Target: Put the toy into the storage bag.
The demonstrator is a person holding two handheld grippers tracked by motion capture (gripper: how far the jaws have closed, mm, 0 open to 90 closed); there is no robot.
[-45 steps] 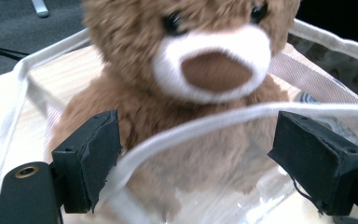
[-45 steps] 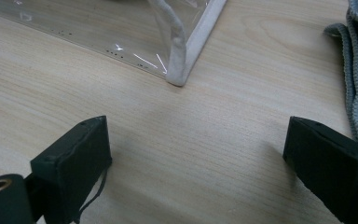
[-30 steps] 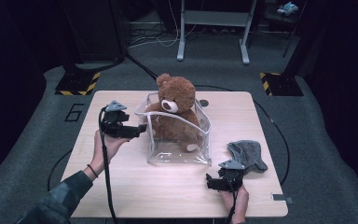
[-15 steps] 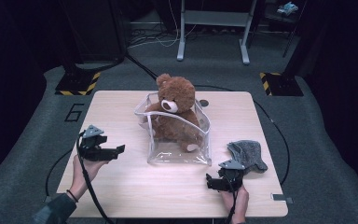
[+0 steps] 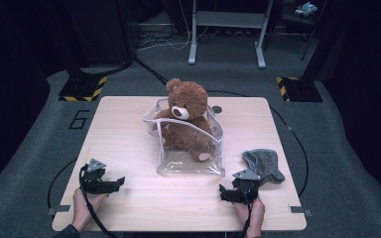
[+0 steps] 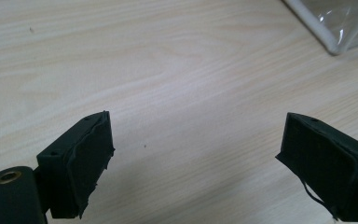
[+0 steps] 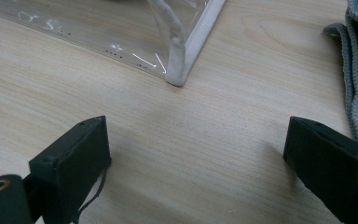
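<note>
The wooden counter (image 5: 129, 129) carries a clear bag (image 5: 191, 148) at its middle, with a brown teddy bear (image 5: 186, 116) sitting inside. A grey cloth (image 5: 263, 163) lies near the right edge. Both the left gripper (image 5: 119, 182) and the right gripper (image 5: 223, 193) rest near the front edge, jaws spread, holding nothing.

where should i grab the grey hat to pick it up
Take the grey hat by its ribbed edge, the nearest part to the right tool. Come in low from the table's near side: it lies flat and limp on the table, so only a pinched edge is likely to hold.
</note>
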